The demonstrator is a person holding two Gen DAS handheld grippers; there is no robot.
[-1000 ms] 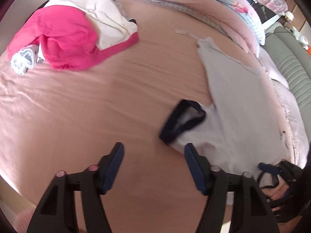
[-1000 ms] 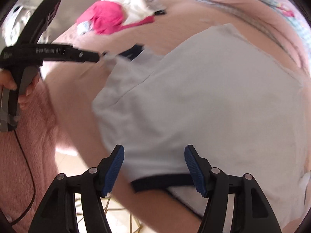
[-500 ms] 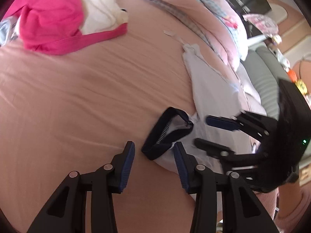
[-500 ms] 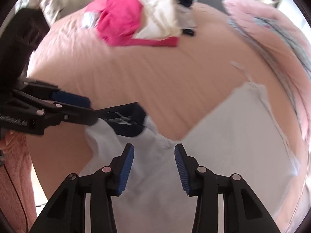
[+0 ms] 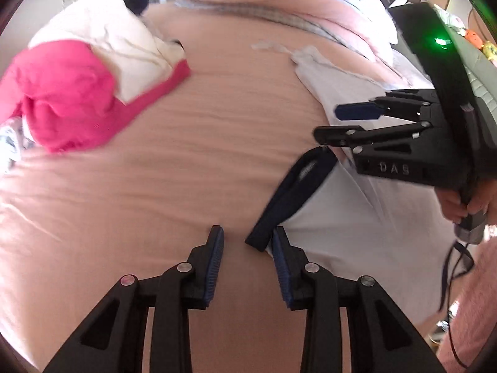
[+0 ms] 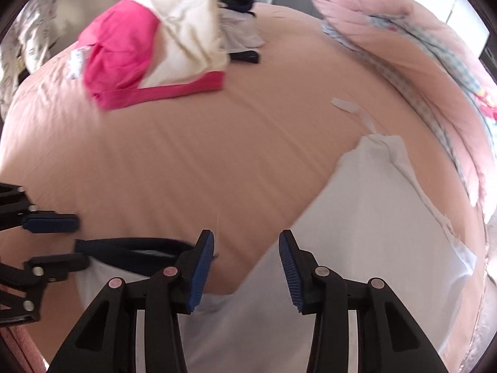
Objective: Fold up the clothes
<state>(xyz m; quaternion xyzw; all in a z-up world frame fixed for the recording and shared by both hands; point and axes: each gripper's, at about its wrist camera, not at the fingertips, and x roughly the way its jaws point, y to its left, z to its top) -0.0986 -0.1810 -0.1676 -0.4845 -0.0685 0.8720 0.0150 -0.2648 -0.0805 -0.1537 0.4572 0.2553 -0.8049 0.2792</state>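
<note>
While both tongs hang low over the bed with the peach-pink sheet (image 5: pixel 174 168), the step in hand seems to be taking hold of the pale grey-white T-shirt with the dark navy collar (image 5: pixel 357 236), so that a first fold can begin. This shirt lies flat on the right part of the bed, between the person's edge and the pink quilt (image 6: pixel 403 49) at the far side.

The left tongs (image 5: pixel 248 259) are closing, but nothing is pinched yet: the low end of the navy collar (image 5: pixel 292 199) lies just beside the right pad and partly in the gap, and the pads do not press on it. The right tongs (image 6: pixel 246 264) are spread, with the slanted edge of the shirt below the gap and no cloth gripped.

In my judgement, the next move calls for lowering each pair until one pad slides under the cloth, then pressing them together on the collar side and on the shoulder side, so both points lift evenly.

The long axis of the shirt runs from the collar, near the person, away to its far corner (image 6: pixel 382 146) beside the quilt. So the neck points toward the person and the hem points away.

The heap of pink and cream clothes (image 5: pixel 77 93) rests well apart, at the far left.
</note>
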